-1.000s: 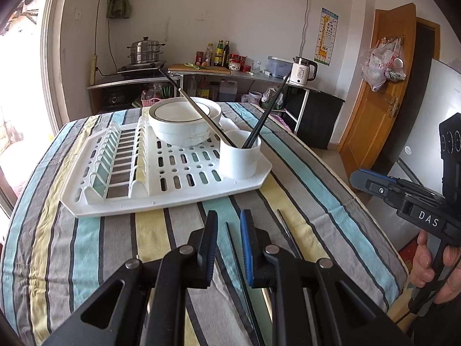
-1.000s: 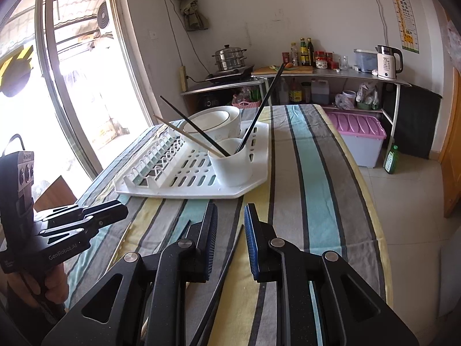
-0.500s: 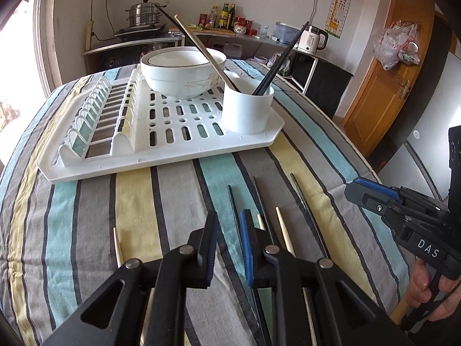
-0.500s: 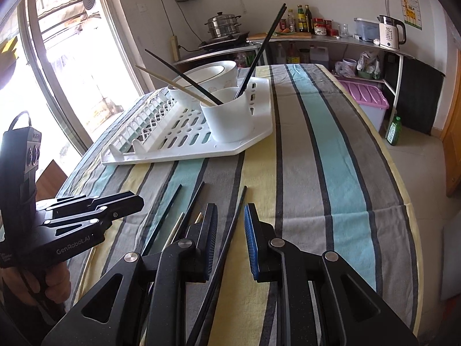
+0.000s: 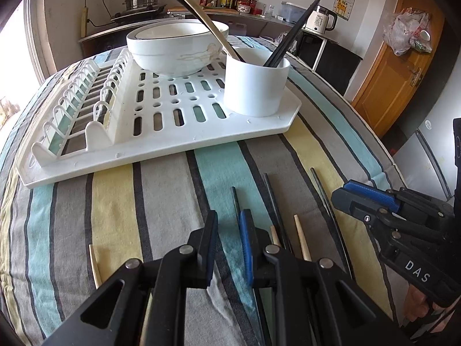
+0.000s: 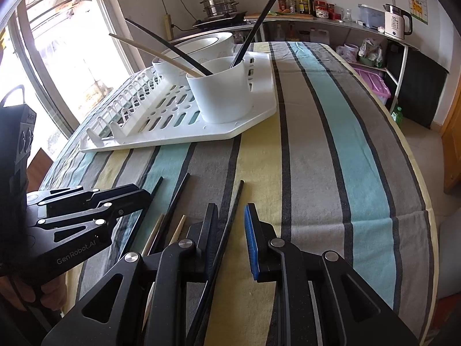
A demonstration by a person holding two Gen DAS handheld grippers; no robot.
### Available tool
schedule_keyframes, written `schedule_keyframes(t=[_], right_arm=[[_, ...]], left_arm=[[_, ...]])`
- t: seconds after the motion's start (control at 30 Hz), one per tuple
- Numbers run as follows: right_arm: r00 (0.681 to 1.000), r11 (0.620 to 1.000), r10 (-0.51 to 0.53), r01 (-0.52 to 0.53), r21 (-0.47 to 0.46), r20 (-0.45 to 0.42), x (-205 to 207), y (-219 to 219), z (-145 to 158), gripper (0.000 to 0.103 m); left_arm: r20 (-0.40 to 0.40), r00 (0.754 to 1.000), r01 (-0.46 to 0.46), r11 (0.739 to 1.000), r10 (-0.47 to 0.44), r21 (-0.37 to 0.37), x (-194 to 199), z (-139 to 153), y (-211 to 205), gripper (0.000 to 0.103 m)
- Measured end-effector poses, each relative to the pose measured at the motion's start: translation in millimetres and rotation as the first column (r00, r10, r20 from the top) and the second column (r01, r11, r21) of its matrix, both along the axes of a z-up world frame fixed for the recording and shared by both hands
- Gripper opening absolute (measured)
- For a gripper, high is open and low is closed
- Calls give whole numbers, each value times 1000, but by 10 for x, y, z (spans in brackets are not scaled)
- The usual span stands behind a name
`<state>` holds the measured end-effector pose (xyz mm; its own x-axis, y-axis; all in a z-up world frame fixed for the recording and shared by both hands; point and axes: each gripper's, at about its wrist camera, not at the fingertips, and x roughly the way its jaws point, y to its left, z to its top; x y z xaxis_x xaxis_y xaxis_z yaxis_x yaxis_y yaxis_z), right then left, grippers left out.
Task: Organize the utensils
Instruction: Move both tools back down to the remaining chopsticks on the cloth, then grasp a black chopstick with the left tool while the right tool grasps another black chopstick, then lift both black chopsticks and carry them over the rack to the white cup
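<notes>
Low in the frame, the left gripper (image 5: 228, 242) hangs with its jaws slightly parted on nothing, over the striped tablecloth (image 5: 161, 201). The right gripper (image 6: 230, 242) is likewise parted and empty, a black chopstick (image 6: 234, 201) lying seemingly beneath the gap. Loose chopsticks (image 5: 272, 199) lie at lower centre; others stand in the white cup (image 5: 255, 86) on the drying rack (image 5: 173, 132), upper centre.

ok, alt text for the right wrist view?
The right gripper, open, straddles a black chopstick lying on a striped tablecloth. Behind it a white drying rack carries a cup of chopsticks and a bowl; the left gripper is at left.
</notes>
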<state>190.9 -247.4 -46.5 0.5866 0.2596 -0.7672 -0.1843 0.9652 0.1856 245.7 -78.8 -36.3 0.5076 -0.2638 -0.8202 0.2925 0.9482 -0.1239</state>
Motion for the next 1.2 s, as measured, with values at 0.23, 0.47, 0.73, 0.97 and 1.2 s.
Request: schedule_keyframes(t=[0.23,0.47,0.73,0.97,1.2], right_arm=[[1000,998,-2,1,-57,-14,37,84,-82,18],[1000,993,10,-11,-118,-10,57,180,-81,7],[1000,997,25,-25,-67,-13,55,160,-33,6],[999,999,27,-26,-31,36,0,108,189,5],[992,1000,14,-14,-5,123,-130,13,554,5]], left_arm=[[22,1000,11,999,-13,49,-32,-5,-109,17],[51,998,26,993,-32,114,-102,-5,-226,17],[15,999,27,997,-28,74,-1,13,-145,6],[39,999,21,999,-22,33,-3,170,-22,6],[102,995,7,1000,-6,-10,-87,515,101,6]])
